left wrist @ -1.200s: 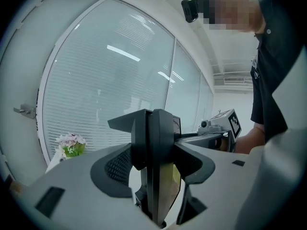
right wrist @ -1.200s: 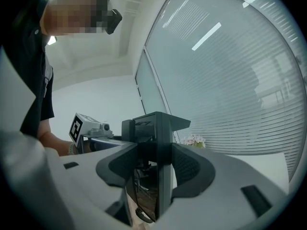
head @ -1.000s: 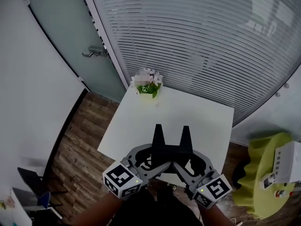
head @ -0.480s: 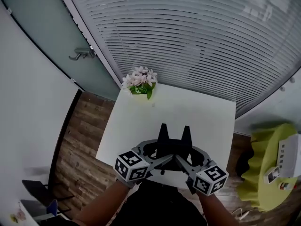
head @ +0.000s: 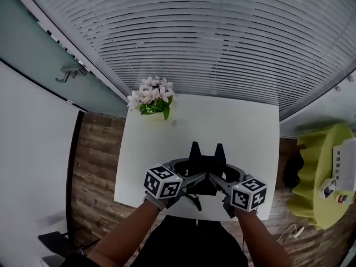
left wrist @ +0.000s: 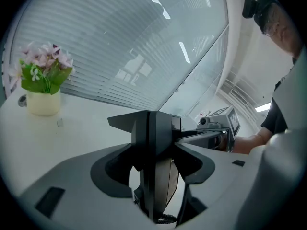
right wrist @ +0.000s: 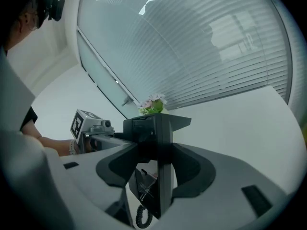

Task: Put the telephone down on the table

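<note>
Black corded telephone [head: 194, 191] [left wrist: 168, 178] [right wrist: 144, 183] held up over near edge of white square worktop [head: 233, 127]; coiled cord hangs below it. Cannot tell whether it touches the surface. Left tool [head: 194, 148] [left wrist: 153, 128] clamped narrow on the telephone from one side, right tool [head: 218, 149] [right wrist: 156, 128] likewise from the other, the two just beside each other. At far left corner of worktop, well apart: cream pot [head: 149, 114] [left wrist: 44, 103] holding pink flowers [head: 147, 92] and green leaves. Brown wooden floor [head: 94, 166] left. Yellow-green round stool [head: 317, 188] right.
</note>
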### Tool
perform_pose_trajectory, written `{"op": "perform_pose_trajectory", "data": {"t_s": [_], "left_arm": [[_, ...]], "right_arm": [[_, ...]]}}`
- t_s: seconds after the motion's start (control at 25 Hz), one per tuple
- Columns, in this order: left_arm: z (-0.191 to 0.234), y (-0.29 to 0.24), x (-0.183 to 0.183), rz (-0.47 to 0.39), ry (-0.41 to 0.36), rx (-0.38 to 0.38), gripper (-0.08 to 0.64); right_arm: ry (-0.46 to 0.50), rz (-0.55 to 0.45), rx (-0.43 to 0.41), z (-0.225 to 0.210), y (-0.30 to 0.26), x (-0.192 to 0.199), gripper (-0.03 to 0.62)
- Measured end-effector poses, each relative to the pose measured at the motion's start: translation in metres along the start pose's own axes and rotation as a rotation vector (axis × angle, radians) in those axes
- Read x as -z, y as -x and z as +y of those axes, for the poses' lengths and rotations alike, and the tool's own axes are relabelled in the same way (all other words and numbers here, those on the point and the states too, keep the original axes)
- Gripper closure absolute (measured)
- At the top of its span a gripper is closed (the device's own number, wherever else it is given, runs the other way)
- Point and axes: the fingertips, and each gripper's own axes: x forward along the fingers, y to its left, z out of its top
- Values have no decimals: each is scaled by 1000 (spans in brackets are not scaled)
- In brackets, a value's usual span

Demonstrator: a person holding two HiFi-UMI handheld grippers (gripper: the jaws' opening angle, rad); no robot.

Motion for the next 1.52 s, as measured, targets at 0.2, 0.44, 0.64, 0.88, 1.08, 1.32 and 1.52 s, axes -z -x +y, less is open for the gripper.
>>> {"op": "perform_pose_trajectory", "data": {"t_s": [0.2,0.44,0.64,0.88,1.08,1.32,1.52], "left_arm": [[27,-22,3,50,42,40,291],[48,-40,9,89,53,78,290],[61,-53,12,101,72,90,291],[77,-68,21,121,115,101,291],[87,-77,20,125,152,98,291],[90,-82,22,124,156,105,295],[89,-81,15,108,141,97,295]], "right_arm": [[-63,24,40,-28,-22,10,357],[-110,43,80,-51,-38,19,357],[-135,46,96,-66,-47,22,357],[-170,53,102,-83,-57,25,357],[-221,51,96,-95,-65,27,357],[-236,55,76,-101,-66,28,357],[-237,60,67,-102,-68,28,357]]}}
